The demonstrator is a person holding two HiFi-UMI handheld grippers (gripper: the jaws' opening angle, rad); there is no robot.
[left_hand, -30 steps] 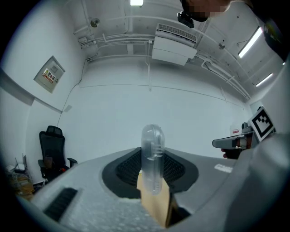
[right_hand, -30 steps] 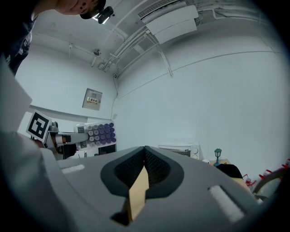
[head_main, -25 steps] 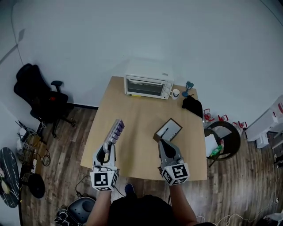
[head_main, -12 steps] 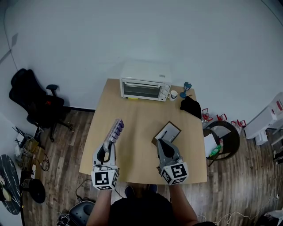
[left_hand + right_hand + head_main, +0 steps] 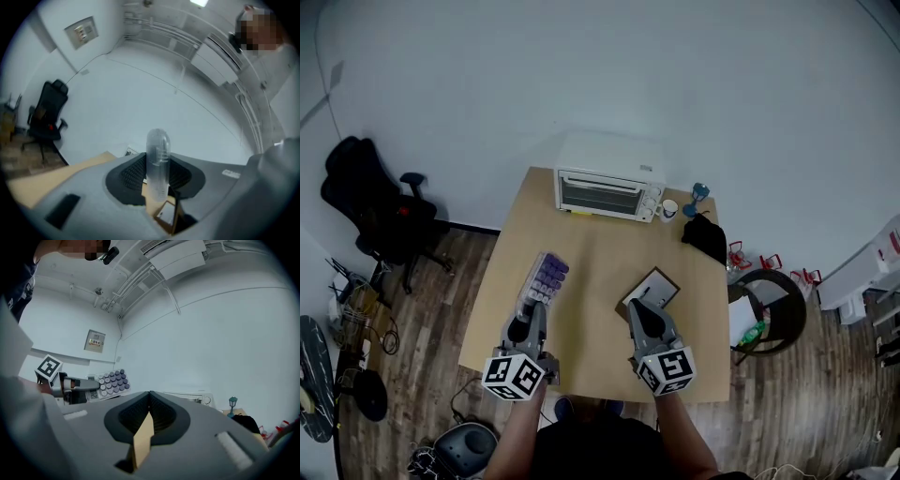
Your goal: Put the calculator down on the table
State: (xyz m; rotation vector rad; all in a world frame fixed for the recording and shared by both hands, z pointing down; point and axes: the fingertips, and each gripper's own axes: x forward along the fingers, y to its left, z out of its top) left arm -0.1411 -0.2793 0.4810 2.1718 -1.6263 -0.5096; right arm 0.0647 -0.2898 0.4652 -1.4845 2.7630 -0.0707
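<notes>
1. Head view: the left gripper (image 5: 529,317) pinches the near end of the calculator (image 5: 543,278). The calculator reaches away from the person, above the left part of the tabletop (image 5: 591,248).
2. Head view: the right gripper (image 5: 637,306) is over the tabletop's near right part. Its tip is just beside a brown-edged board (image 5: 652,288) that lies flat.
3. Head view: an oven (image 5: 605,184) stands at the far edge, with a mug (image 5: 669,208) just to its right. A black chair (image 5: 373,202) is on the floor to the left.
4. Left gripper view: the fingers (image 5: 131,175) of the left gripper (image 5: 158,165) clamp the calculator (image 5: 158,143). It is seen edge-on and upright, with the wall behind it.
5. Right gripper view: the fingers (image 5: 165,416) of the right gripper (image 5: 149,396) are pressed together with nothing between them.
6. Right gripper view: to the left, the calculator (image 5: 110,382) is up in the air against the wall, keys towards this camera, in the left gripper (image 5: 75,384). The oven (image 5: 190,397) shows behind the fingers.
</notes>
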